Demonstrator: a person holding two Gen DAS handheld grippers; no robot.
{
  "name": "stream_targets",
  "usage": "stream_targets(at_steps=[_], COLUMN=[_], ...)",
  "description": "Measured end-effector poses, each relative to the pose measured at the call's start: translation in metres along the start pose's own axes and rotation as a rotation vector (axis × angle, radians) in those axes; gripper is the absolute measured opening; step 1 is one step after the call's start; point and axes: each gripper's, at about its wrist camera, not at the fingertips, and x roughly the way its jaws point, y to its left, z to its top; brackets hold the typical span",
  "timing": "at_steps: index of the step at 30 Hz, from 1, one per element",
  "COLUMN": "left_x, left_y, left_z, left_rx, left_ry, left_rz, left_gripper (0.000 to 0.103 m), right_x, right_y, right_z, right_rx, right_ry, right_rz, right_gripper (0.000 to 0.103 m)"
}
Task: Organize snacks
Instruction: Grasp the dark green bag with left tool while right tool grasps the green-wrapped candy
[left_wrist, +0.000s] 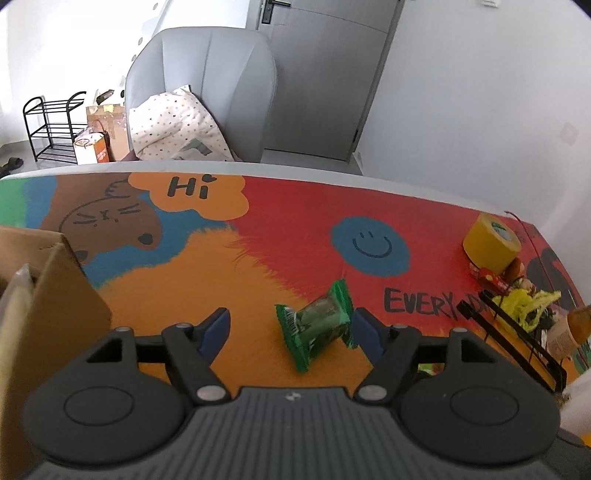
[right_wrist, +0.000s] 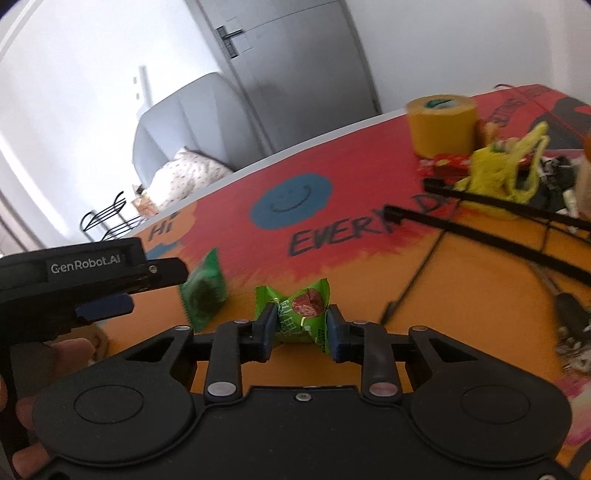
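A dark green snack packet (left_wrist: 319, 323) lies on the colourful table cover, between the fingers of my left gripper (left_wrist: 290, 328), which is open; the packet sits close to the right finger. The same packet (right_wrist: 203, 291) shows in the right wrist view, beside the left gripper (right_wrist: 110, 291). My right gripper (right_wrist: 301, 326) is shut on a light green snack packet (right_wrist: 299, 310) with a red picture, held just above the table.
A cardboard box (left_wrist: 48, 295) stands at the left. A yellow tape roll (left_wrist: 491, 245) and a black wire rack (left_wrist: 517, 343) with yellow bags and more snacks are at the right. A grey chair (left_wrist: 207, 92) stands behind the table.
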Motion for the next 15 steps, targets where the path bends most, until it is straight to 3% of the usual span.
stream_targets(at_steps=[3,5,10,15], left_x=[0.009,0.016,0.030,0.035], left_y=[-0.005,-0.007,-0.009,-0.012], left_z=[0.000,0.000,-0.001,-0.002], left_rx=[0.000,-0.004,-0.004,0.010], left_ry=[0.003,0.009,0.016,0.008], left_rz=[0.012,0.021,0.036,0.033], left_gripper=[0.072,0.072,0.072,0.071], right_x=[-0.001,0.000,0.007,0.014], right_y=[-0.008,-0.010,-0.004,0.000], right_z=[0.003,0.006,0.008,0.005], right_rx=[0.014,0.021,-0.006,-0.029], right_ry=[-0.009,-0.008,-0.010,-0.010], right_rz=[-0.022,-0.025,-0.031,-0.042], right_gripper=[0.028,0.037,0.049,0.050])
